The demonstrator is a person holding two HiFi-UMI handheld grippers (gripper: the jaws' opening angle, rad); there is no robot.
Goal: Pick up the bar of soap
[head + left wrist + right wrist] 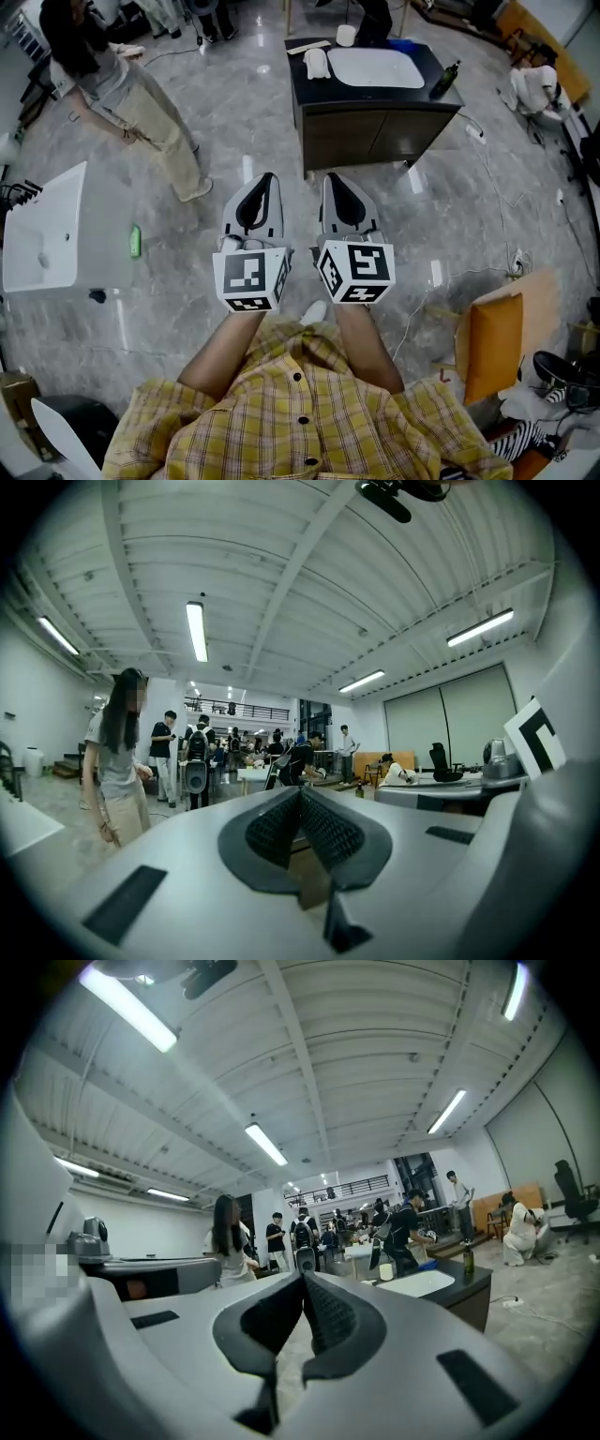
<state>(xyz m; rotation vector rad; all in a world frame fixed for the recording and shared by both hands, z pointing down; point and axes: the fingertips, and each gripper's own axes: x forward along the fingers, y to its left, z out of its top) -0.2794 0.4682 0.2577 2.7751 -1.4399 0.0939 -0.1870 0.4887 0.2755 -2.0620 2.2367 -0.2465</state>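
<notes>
Tools clenched on nothing: left tool (265,180), right tool (335,178), side by side.
Small green bar of soap (135,241) lies flat on the pale surface (108,206) beside a white basin (42,234), well apart from both; only the head view shows it.

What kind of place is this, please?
Probably a large workshop or lab hall, not a home: a dark sink cabinet stands alone on an open tiled floor, cables trail across it, and strip lights run along a high ribbed ceiling, with many people about.
</notes>
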